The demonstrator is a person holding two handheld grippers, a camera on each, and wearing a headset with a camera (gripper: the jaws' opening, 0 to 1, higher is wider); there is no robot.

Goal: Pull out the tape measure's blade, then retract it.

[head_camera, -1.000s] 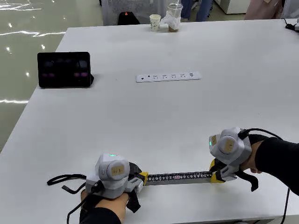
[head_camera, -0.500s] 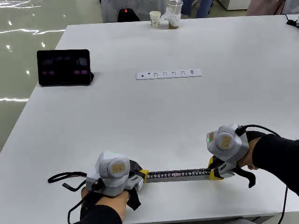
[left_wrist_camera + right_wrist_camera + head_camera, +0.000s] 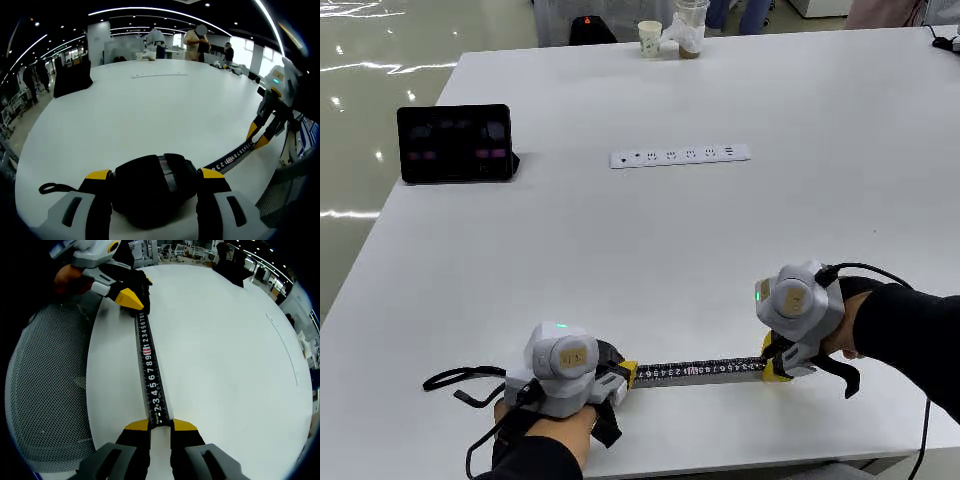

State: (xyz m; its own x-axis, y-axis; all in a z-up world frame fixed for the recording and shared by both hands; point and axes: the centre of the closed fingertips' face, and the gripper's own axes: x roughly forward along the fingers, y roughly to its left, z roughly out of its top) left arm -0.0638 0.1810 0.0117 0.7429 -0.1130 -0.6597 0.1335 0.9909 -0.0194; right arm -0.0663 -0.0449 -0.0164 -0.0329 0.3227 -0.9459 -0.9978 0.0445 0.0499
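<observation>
At the white table's (image 3: pixel 670 250) near edge, the left gripper (image 3: pixel 623 377) clamps the tape measure case (image 3: pixel 150 192). At its three o'clock the right gripper (image 3: pixel 161 424), pinching the blade (image 3: pixel 149 370) tip, has edged closer, so less blade shows.

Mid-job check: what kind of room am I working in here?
Most likely an open-plan office or lab. A large white table carries a power strip and a dark tablet, with takeaway cups at its far edge; people stand beyond under ceiling strip lights.
</observation>
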